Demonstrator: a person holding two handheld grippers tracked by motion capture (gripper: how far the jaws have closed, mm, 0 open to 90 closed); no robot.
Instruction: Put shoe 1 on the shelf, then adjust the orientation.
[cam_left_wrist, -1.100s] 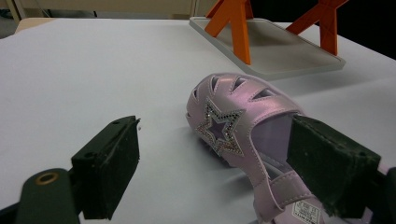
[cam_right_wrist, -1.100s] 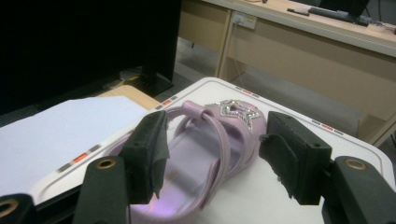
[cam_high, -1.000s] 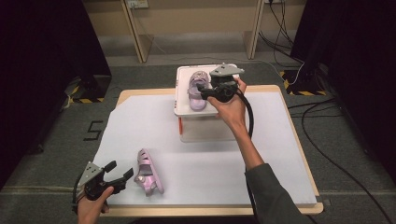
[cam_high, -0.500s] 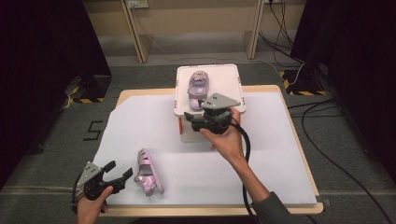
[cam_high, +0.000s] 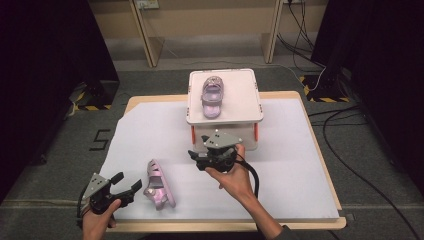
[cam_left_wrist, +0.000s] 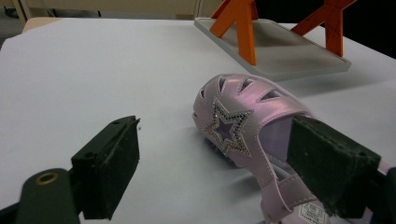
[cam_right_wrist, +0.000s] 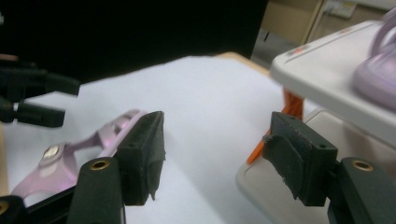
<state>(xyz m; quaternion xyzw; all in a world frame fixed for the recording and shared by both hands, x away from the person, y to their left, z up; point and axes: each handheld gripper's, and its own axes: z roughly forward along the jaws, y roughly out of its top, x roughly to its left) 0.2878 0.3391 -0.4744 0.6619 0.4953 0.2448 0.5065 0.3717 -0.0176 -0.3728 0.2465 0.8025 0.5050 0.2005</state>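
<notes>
A lilac sandal with a star (cam_high: 159, 186) (cam_left_wrist: 243, 126) lies on the white table sheet at the near left. My left gripper (cam_high: 127, 182) (cam_left_wrist: 219, 163) stands open just left of it, its right jaw close beside the sandal's strap. A second lilac sandal (cam_high: 212, 95) (cam_right_wrist: 378, 79) rests on top of a white stand (cam_high: 240, 107) with orange legs. My right gripper (cam_high: 195, 159) (cam_right_wrist: 222, 156) hovers open in front of the stand, pointing left toward the near sandal (cam_right_wrist: 70, 154), with nothing between its jaws.
The white sheet (cam_high: 300, 165) covers a wooden table, with open room to the right of the stand. The stand's lower tray (cam_left_wrist: 280, 51) and orange legs (cam_right_wrist: 289, 116) lie close to my right gripper. Cables run across the floor at the right.
My right gripper has come away from the sandal on the stand, moving down and toward the near side with nothing in it. The left gripper has stayed put.
</notes>
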